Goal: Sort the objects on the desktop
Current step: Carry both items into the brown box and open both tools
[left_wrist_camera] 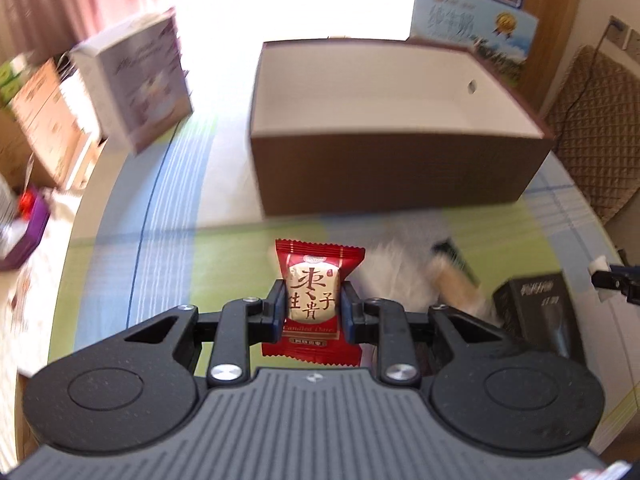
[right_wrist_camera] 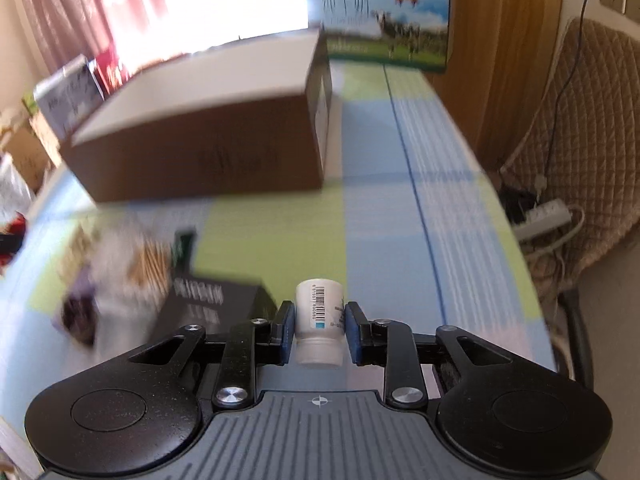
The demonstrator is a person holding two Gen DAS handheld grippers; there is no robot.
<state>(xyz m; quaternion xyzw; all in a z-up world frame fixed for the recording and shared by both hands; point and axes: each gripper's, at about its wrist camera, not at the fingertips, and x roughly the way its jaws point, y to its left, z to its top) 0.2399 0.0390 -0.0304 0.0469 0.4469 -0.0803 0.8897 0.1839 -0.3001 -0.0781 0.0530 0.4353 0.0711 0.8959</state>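
Observation:
My left gripper (left_wrist_camera: pixel 313 305) is shut on a red candied-date packet (left_wrist_camera: pixel 314 300), held upright above the striped tablecloth. Ahead of it stands an open brown box (left_wrist_camera: pixel 394 176) with a white inside, which looks bare. In the right wrist view my right gripper (right_wrist_camera: pixel 320 322) is shut on a small white bottle (right_wrist_camera: pixel 320 322) with a barcode label. The same brown box (right_wrist_camera: pixel 208 156) lies ahead and to its left. A black box (right_wrist_camera: pixel 208 312) sits on the table just left of the right gripper; it also shows in the left wrist view as the black box (left_wrist_camera: pixel 536 312).
Blurred snack packets (right_wrist_camera: pixel 132 272) lie on the cloth between the grippers. A milk carton case (right_wrist_camera: pixel 384 20) stands at the far table end, a white-purple carton (left_wrist_camera: pixel 140 80) at the far left. A quilted chair (right_wrist_camera: pixel 580 140) and a power strip (right_wrist_camera: pixel 544 216) are off the table's right edge.

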